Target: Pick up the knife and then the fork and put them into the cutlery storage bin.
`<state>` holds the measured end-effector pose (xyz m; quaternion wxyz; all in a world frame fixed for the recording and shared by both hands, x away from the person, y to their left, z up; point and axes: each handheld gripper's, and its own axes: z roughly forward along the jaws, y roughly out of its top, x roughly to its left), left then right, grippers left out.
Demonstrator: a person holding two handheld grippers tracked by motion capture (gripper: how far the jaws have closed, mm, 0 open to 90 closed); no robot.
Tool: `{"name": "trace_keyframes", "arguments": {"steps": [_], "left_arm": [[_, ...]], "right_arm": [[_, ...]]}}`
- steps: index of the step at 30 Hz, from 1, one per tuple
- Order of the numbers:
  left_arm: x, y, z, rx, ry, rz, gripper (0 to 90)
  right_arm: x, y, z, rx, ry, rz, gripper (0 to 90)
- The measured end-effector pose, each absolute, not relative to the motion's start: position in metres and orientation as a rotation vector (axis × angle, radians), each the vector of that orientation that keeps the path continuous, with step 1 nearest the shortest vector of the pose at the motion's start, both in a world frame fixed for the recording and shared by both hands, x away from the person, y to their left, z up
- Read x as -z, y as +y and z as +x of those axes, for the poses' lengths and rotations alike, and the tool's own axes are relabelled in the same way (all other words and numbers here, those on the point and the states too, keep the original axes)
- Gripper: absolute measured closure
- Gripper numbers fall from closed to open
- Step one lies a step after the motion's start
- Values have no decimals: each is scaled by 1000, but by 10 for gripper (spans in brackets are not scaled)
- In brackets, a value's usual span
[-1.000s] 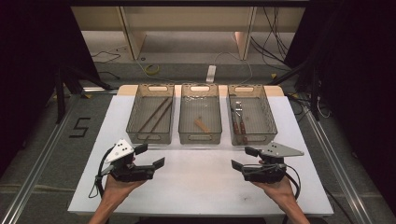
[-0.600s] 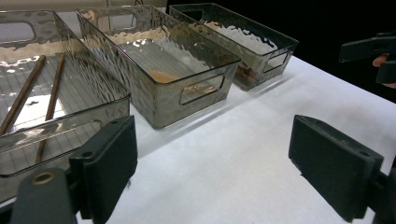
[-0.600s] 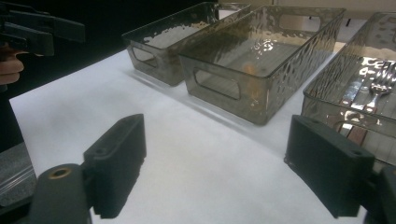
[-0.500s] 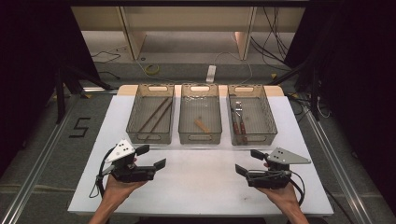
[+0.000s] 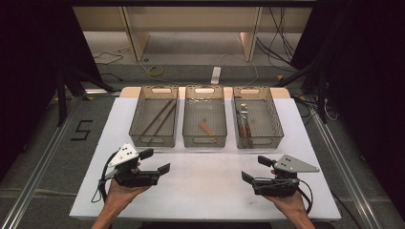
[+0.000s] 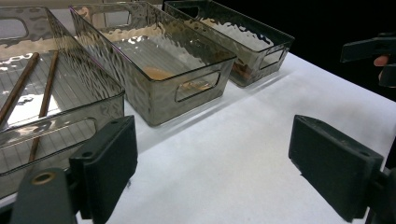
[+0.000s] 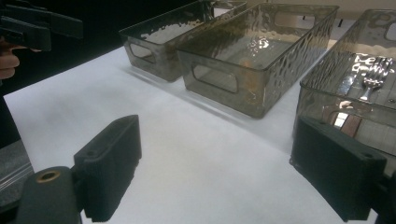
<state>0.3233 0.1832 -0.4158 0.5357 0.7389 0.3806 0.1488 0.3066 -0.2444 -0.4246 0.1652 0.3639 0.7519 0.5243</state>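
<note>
since the earlier high view the right gripper (image 5: 250,171) has slid a little lower and further right over the white table top (image 5: 205,191), and its jaws have just been opening, with nothing between them. now they stand wide apart over bare table, empty, as the right gripper view shows. the left gripper (image 5: 155,161) sits in the same spot as before, its jaws also spread wide and empty, held in the person's left hand (image 5: 122,188) near the front left of the table; the right hand (image 5: 286,200) holds the other gripper near the front right. both grippers are black, each with a grey three-cornered plate on top and a trailing cable, and they point inward toward each other, well apart.

beyond them, three smoky transparent plastic bins with cut-out handles stand side by side across the middle of the table, just beside one another. the left bin (image 5: 135,125) holds two long dark brown chopsticks (image 5: 160,117) lying slanted along its floor. the middle bin (image 5: 188,125) holds one short tan wooden piece (image 5: 206,128), lying at an angle near its front half. the right bin (image 5: 274,125) holds metal cutlery with brown handles (image 5: 243,121), a fork among it, lying lengthwise toward its left side. neither gripper touches any bin; both are near the bins' front walls but apart from them.
</note>
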Motion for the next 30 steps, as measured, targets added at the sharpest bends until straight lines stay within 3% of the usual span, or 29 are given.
{"name": "trace_keyframes", "arguments": {"steps": [30], "left_arm": [[416,182,324,-357,905,1763,150]], "right_arm": [[424,-246,307,-1490,2134,1034,170]]}}
